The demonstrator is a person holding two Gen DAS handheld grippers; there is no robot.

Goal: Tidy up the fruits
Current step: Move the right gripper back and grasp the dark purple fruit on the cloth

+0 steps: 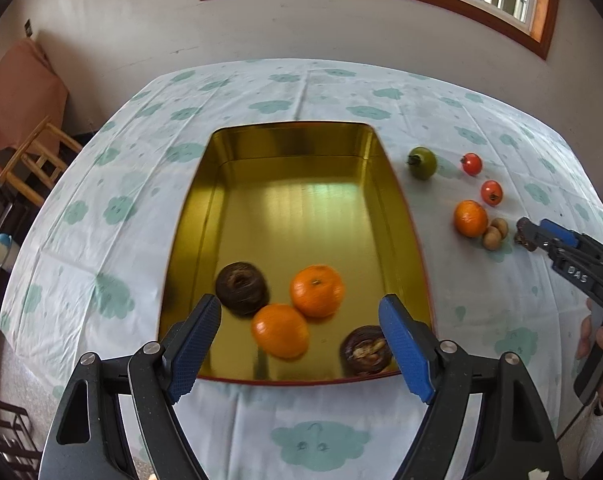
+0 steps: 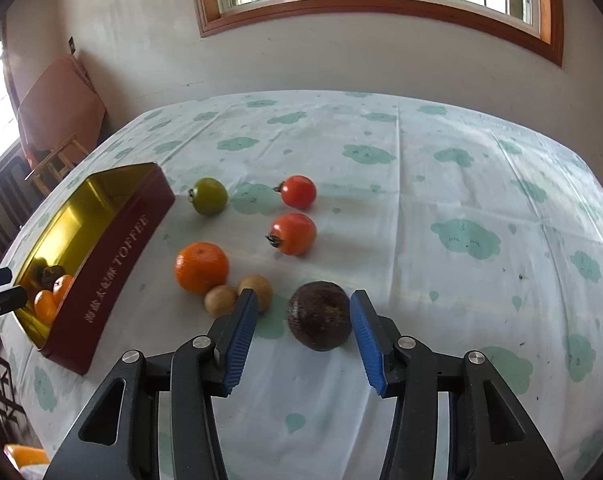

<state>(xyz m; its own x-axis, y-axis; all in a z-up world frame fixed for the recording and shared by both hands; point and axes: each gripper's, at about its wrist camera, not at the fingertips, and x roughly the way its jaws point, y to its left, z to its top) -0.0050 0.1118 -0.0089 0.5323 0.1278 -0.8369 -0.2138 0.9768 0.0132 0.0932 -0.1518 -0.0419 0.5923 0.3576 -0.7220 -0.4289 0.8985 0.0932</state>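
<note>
A gold-lined red tin [image 1: 301,216] [image 2: 113,264] holds two oranges [image 1: 316,290] [image 1: 280,331] and two dark passion fruits [image 1: 242,289] [image 1: 366,350]. My left gripper [image 1: 299,320] is open and empty above the tin's near end. On the cloth lie a green tomato [image 2: 209,196], two red tomatoes [image 2: 298,191] [image 2: 293,233], an orange [image 2: 201,267], two longans [image 2: 220,300] [image 2: 257,286] and a dark passion fruit [image 2: 318,315]. My right gripper [image 2: 304,312] [image 1: 527,234] is open with its fingers either side of that passion fruit, not touching it.
The table [image 2: 421,184] wears a white cloth with green clouds and stands against a wall under a window. A wooden chair [image 1: 33,160] with an orange cloth stands at the left. Dark furniture [image 1: 5,432] shows at the lower left.
</note>
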